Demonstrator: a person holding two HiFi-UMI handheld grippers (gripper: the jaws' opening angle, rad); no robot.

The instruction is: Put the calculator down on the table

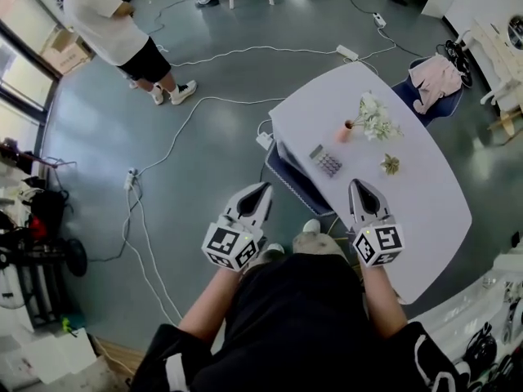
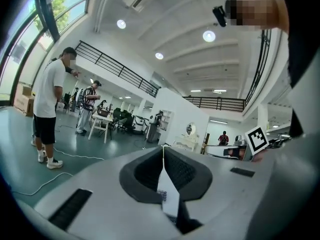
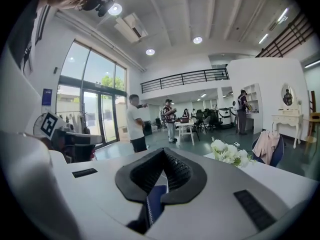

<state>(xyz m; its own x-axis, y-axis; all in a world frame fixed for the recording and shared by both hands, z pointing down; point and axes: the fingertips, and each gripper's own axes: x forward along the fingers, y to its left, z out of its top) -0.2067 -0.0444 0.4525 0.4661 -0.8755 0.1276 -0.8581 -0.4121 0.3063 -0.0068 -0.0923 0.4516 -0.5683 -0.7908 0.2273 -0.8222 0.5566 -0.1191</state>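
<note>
The grey calculator (image 1: 326, 161) lies flat on the white table (image 1: 425, 202), near its left edge. Neither gripper touches it. My left gripper (image 1: 263, 189) is held off the table's left side, over the floor, with its jaws together and nothing between them. My right gripper (image 1: 358, 186) hovers over the table's near part, just this side of the calculator, jaws also together and empty. In the left gripper view the left gripper (image 2: 162, 147) points out across the room. In the right gripper view the right gripper (image 3: 162, 149) points level past the white flowers (image 3: 227, 153).
A pink vase with white flowers (image 1: 369, 118) and a small dried plant (image 1: 390, 165) stand on the table beyond the calculator. A blue striped seat (image 1: 288, 178) sits under the table's left edge. Cables (image 1: 163, 149) cross the floor. A person in a white shirt (image 1: 110, 19) stands far left.
</note>
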